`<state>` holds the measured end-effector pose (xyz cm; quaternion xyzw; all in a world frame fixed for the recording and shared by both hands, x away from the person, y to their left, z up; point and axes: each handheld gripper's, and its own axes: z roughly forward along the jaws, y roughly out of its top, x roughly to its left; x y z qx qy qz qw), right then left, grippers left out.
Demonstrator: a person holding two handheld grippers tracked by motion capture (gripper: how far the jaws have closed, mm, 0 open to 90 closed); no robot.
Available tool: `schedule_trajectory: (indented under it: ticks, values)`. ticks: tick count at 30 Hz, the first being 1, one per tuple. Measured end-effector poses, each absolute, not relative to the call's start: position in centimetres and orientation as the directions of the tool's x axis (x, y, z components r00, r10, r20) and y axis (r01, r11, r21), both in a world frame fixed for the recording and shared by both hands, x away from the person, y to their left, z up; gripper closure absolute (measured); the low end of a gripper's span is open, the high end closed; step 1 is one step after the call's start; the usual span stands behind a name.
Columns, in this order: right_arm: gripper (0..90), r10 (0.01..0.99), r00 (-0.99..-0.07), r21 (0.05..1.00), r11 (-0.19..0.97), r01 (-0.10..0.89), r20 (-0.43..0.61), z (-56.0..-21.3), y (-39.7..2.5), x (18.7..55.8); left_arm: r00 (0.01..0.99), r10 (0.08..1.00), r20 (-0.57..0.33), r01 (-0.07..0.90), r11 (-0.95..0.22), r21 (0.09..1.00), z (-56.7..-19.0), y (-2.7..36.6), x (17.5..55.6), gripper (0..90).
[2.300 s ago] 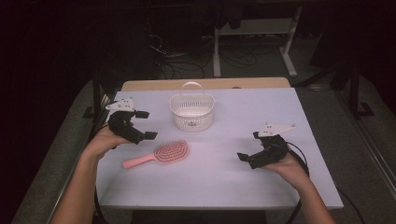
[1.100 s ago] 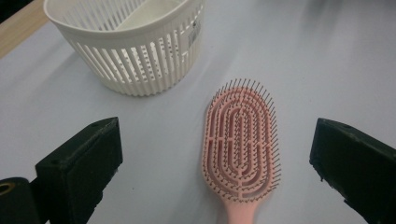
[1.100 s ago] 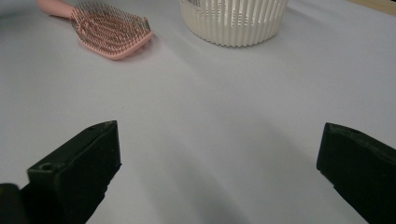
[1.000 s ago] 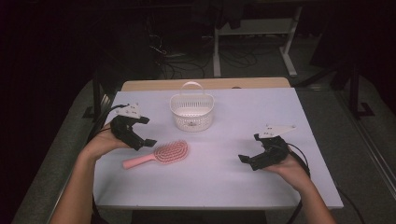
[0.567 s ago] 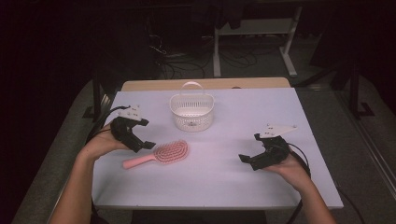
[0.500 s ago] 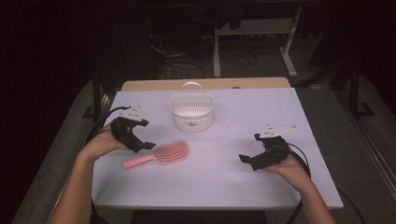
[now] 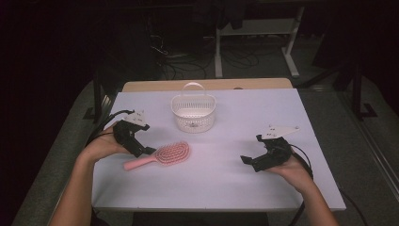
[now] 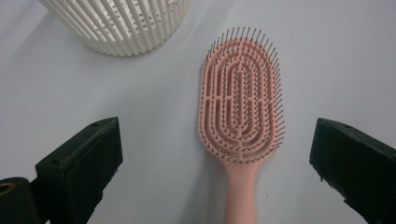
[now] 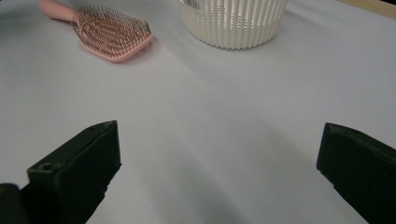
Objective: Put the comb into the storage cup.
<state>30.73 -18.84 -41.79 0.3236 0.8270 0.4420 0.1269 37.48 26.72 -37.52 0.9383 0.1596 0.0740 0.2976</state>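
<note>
Left gripper [image 7: 141, 147]: my jaws wide apart, holding nothing, poised over the brush [image 8: 240, 112] handle. Brush lies flat, bristles up, long axis running straight ahead between the jaws, head toward the basket [image 7: 193, 112]. Right gripper [image 7: 251, 161]: spread wide, empty, well apart; left is nearer.

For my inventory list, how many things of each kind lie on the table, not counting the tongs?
Pink plastic hairbrush with oval head: 1
White slotted plastic basket with handle: 1
Total: 2
</note>
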Motion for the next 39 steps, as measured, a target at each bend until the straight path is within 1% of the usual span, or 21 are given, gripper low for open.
schedule_trajectory:
  ticks: [24,26,34,39]
  values:
    - [0.0,0.647,-0.759,0.814,0.402,0.42,0.072,-41.7,-18.8,30.7,0.944,0.323,0.065,0.255,-0.84,0.479,-38.7,26.5,37.2,2.5]
    - [0.0,0.648,-0.758,0.814,0.4,0.421,0.073,-41.7,-18.8,30.7,0.945,0.32,0.071,0.25,-0.844,0.474,-38.7,26.5,37.2,5.1]
    - [0.0,0.648,-0.758,0.813,0.402,0.421,0.072,-41.7,-18.8,30.8,0.944,0.322,0.074,0.257,-0.857,0.446,-39.1,26.4,37.2,7.1]
    - [0.0,0.648,-0.758,0.814,0.402,0.42,0.071,-41.6,-18.9,30.8,0.947,0.314,0.069,0.257,-0.869,0.423,-39.3,26.4,37.1,13.9]
